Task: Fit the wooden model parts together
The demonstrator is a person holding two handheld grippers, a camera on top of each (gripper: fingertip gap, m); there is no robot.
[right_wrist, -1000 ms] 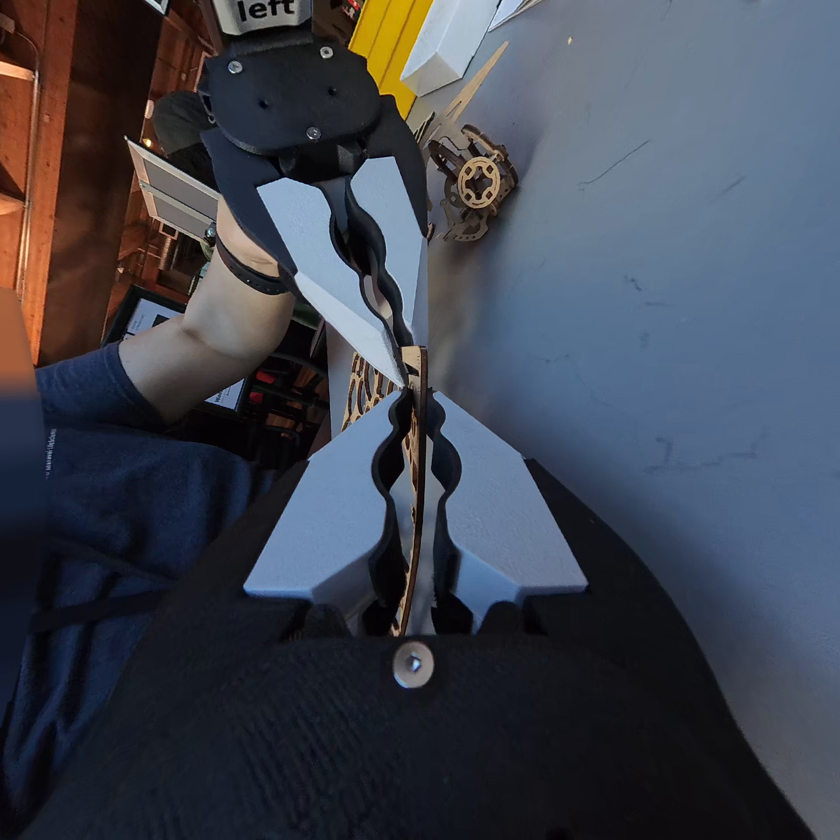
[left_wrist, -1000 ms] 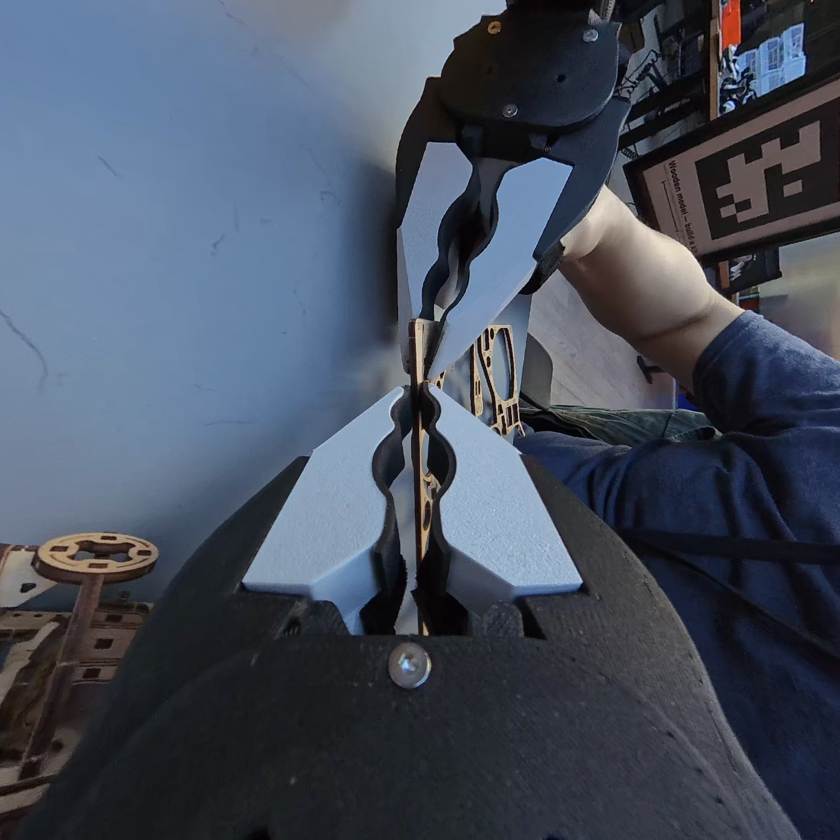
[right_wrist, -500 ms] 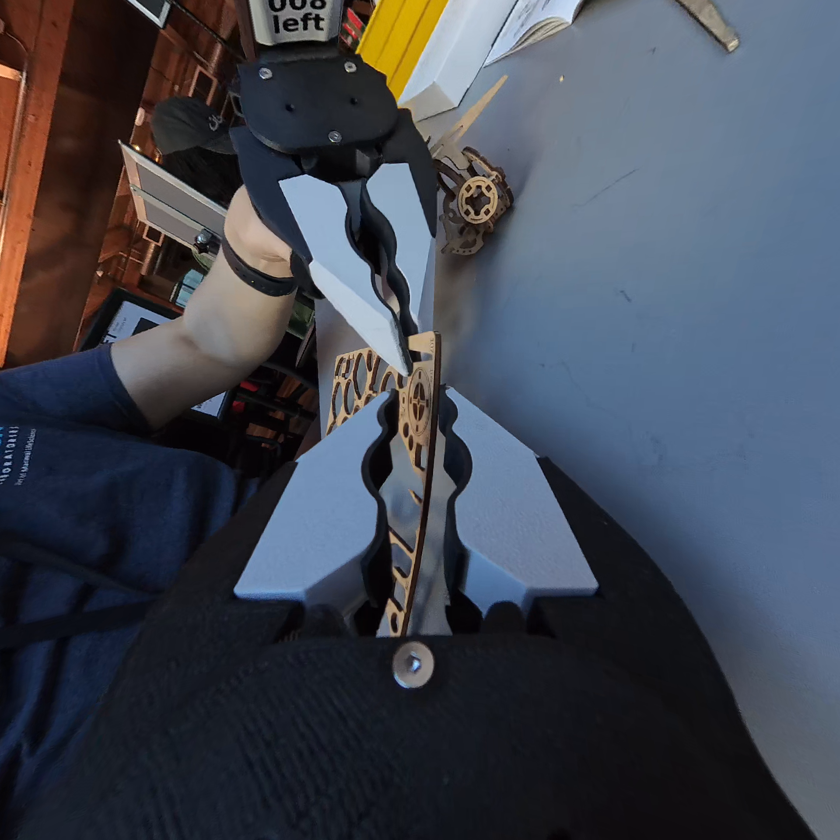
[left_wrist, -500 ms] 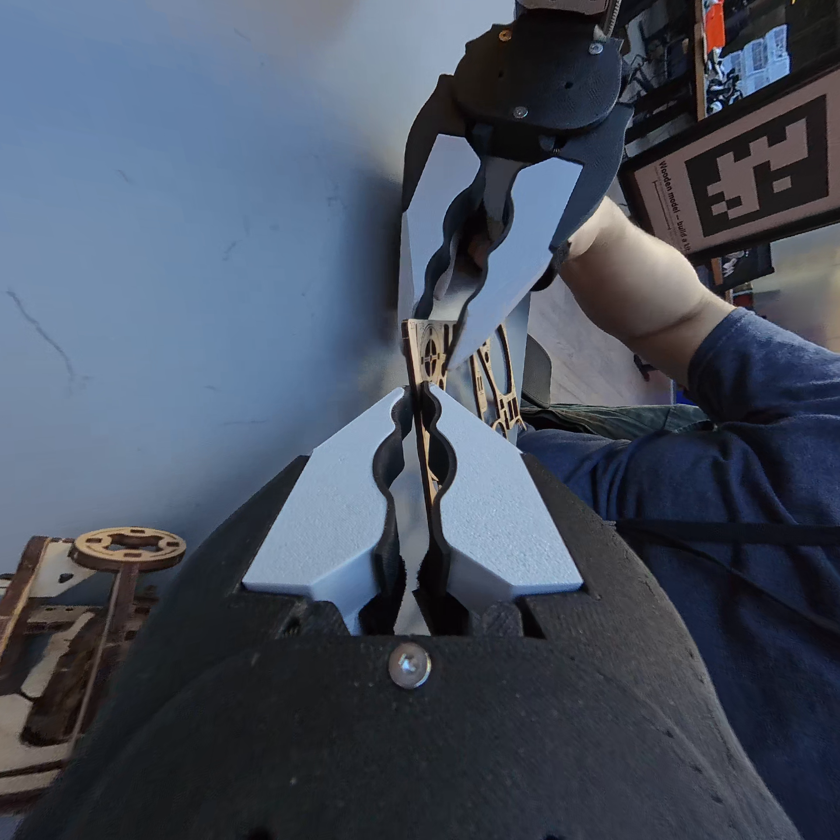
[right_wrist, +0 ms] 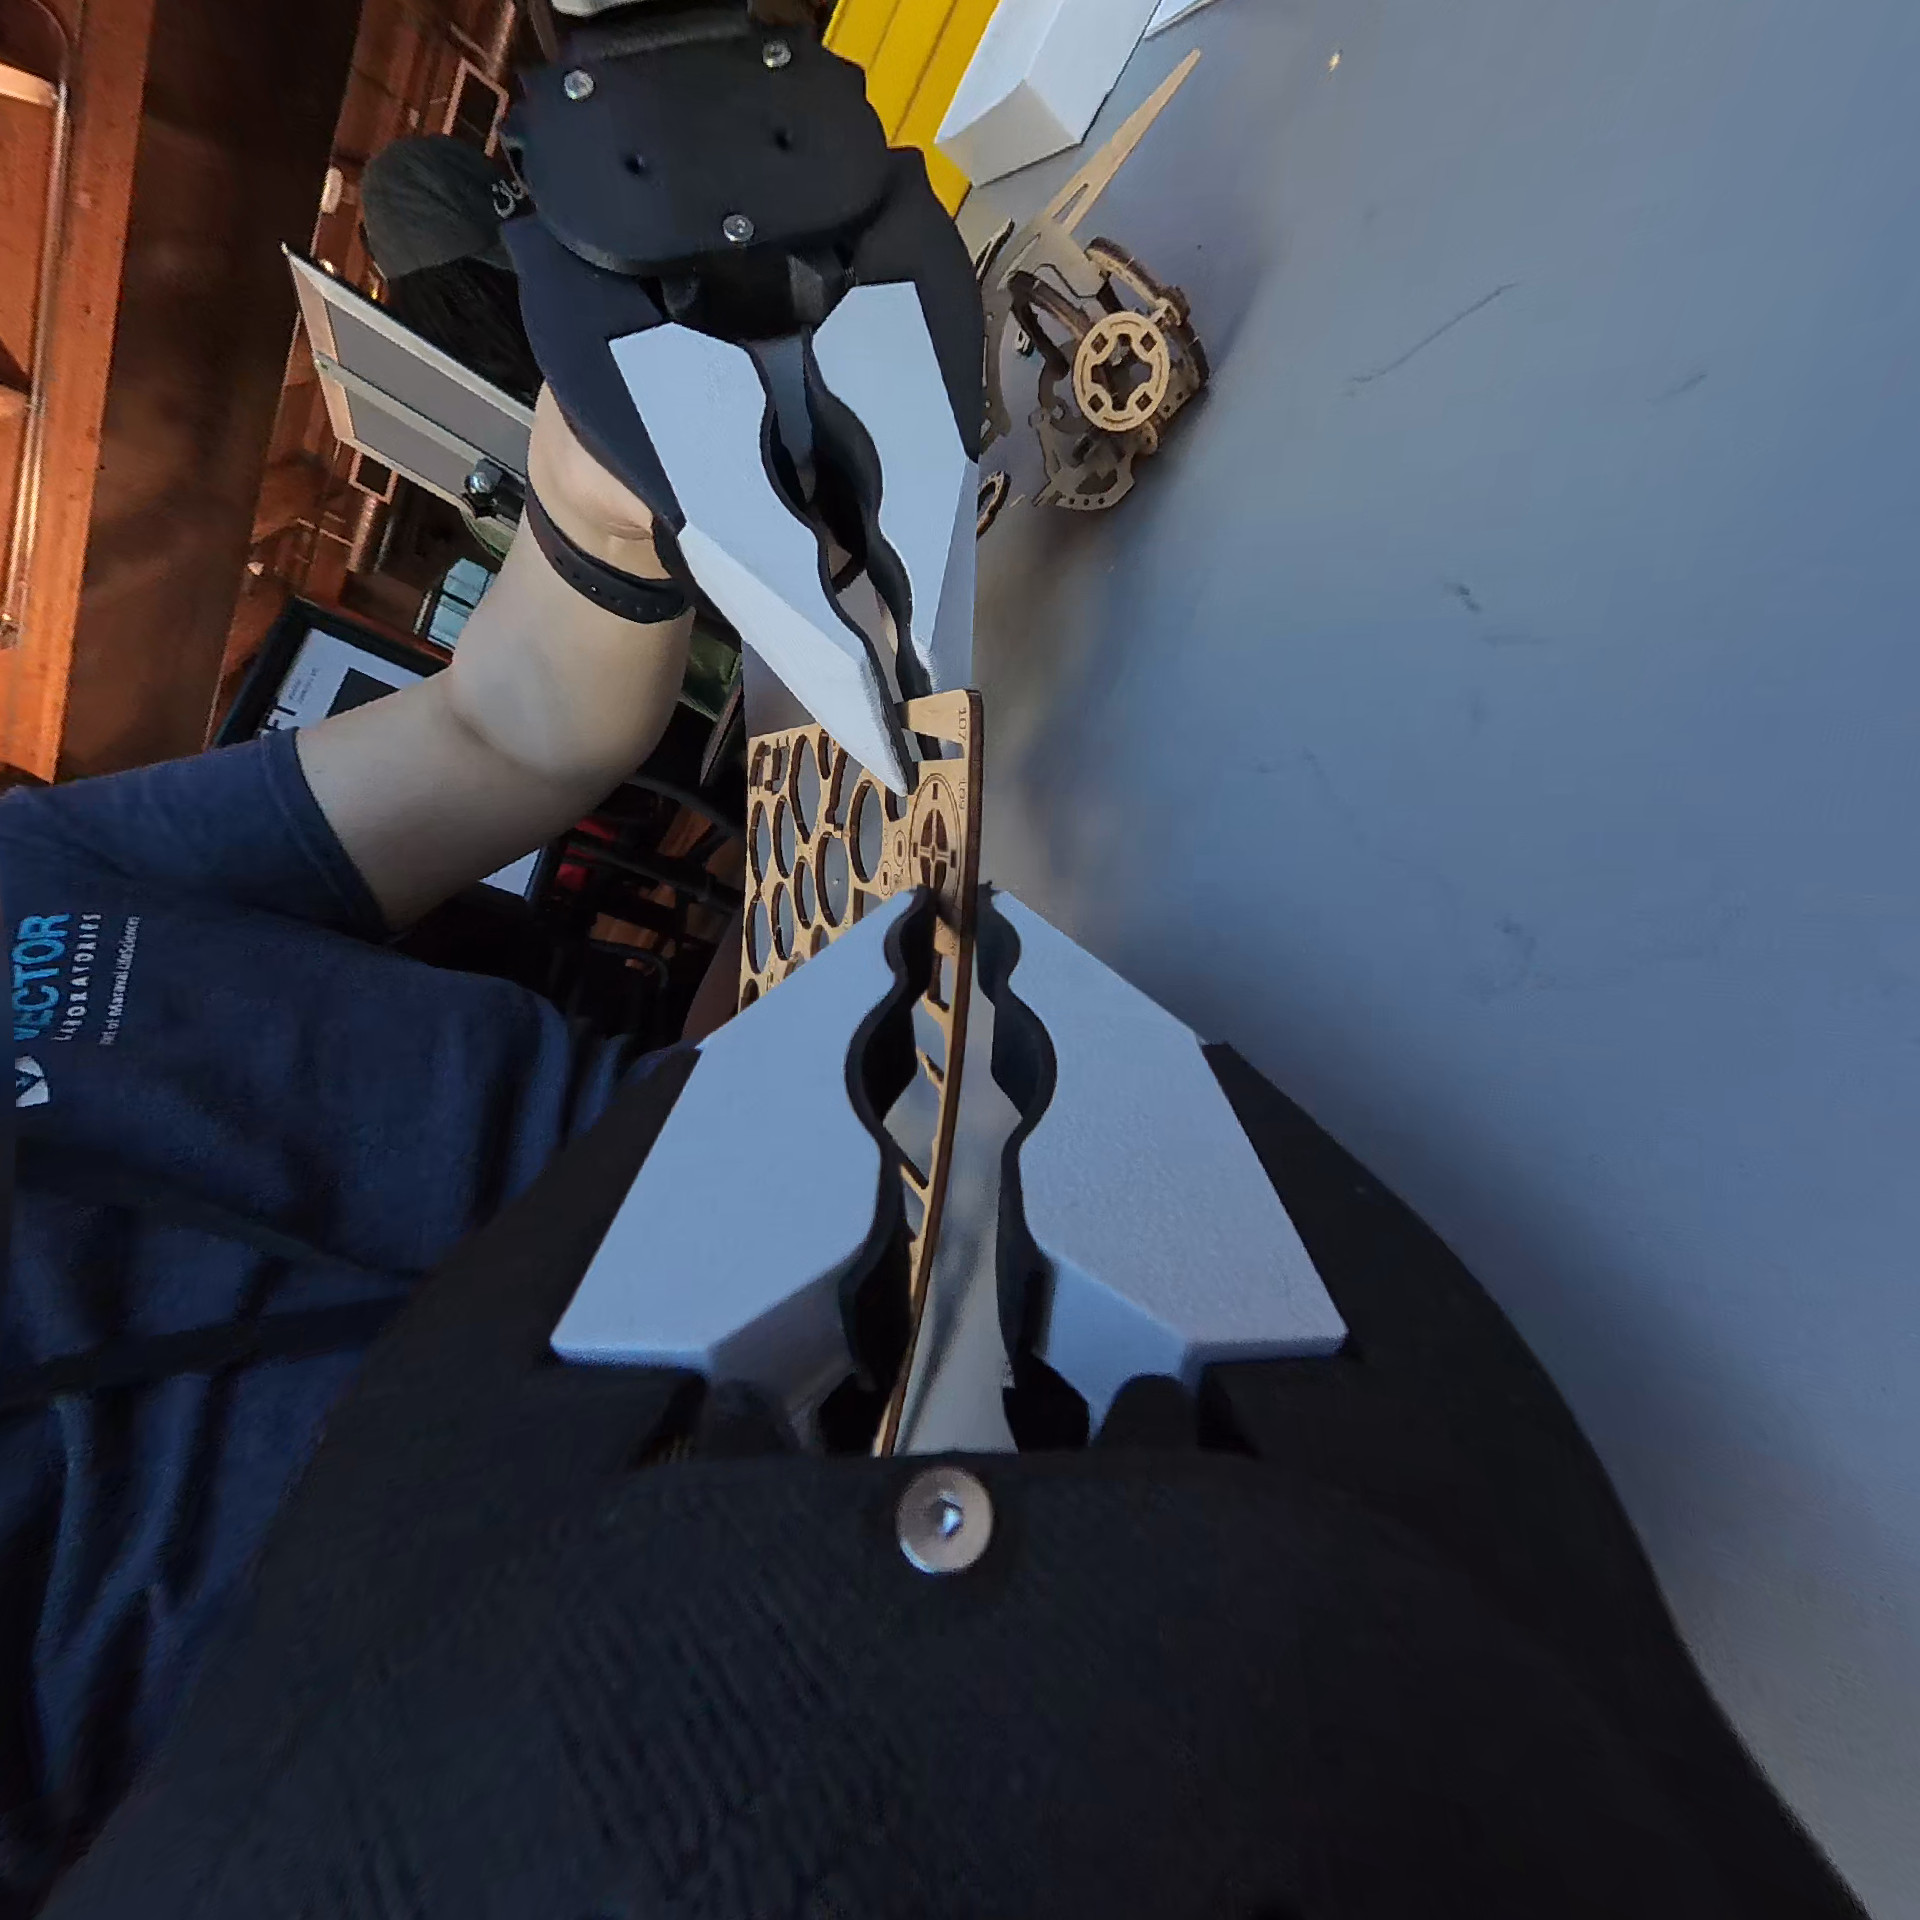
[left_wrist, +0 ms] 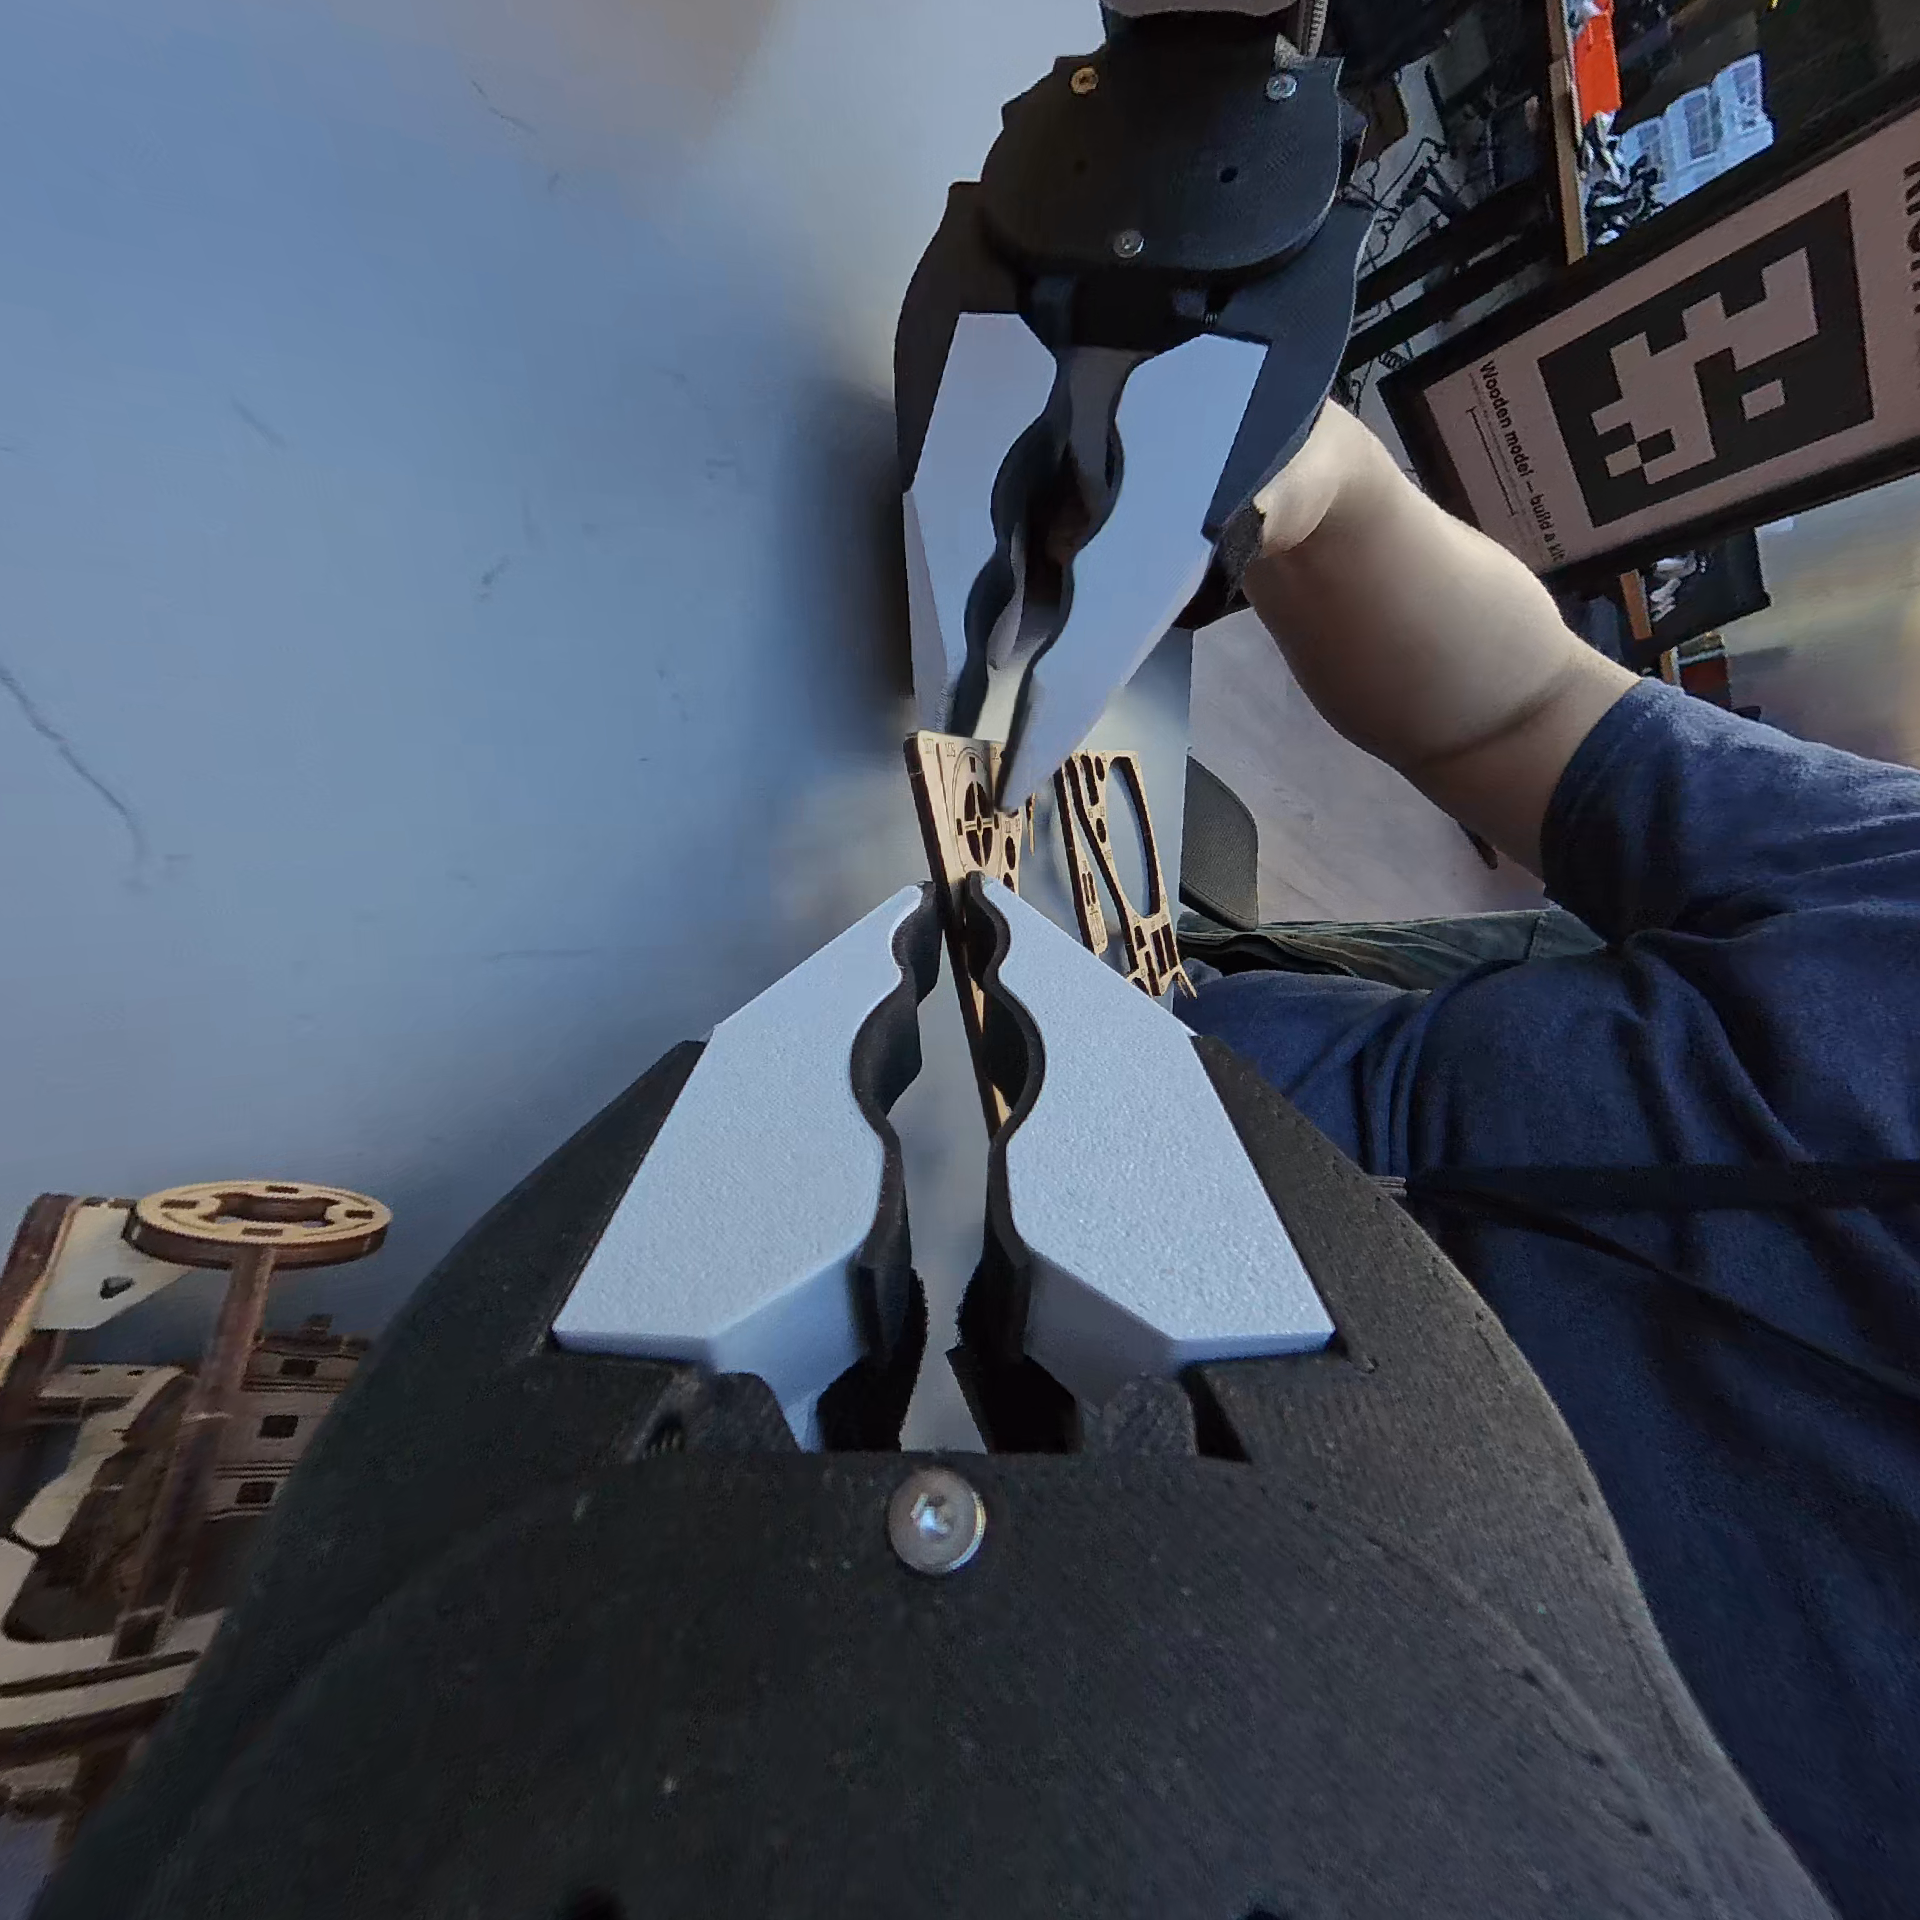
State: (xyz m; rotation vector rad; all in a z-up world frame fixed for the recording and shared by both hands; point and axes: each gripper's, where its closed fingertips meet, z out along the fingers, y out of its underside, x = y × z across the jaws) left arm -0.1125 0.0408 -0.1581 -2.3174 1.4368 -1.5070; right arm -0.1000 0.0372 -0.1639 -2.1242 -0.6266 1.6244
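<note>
Both grippers pinch the same thin laser-cut wooden sheet (right_wrist: 831, 862), held edge-on above the grey table (right_wrist: 1507, 727). L gripper (left_wrist: 951, 894) has its jaws closed on one edge of the sheet; R gripper (right_wrist: 951, 899) is clamped on the opposite edge, tips facing the L's, w/ the sheet running back between its fingers (right_wrist: 1122, 1143). Sheet has many oval cutouts (some parts already out). A partly built wooden model (right_wrist: 1112, 384) w/ a round wheel sits on the table, well apart from the sheet.

A white box (right_wrist: 1023, 99) is lying on the grey table (right_wrist: 1558, 727) beside something yellow (right_wrist: 883, 62), and a framed marker board (left_wrist: 1704, 353) is standing behind.
</note>
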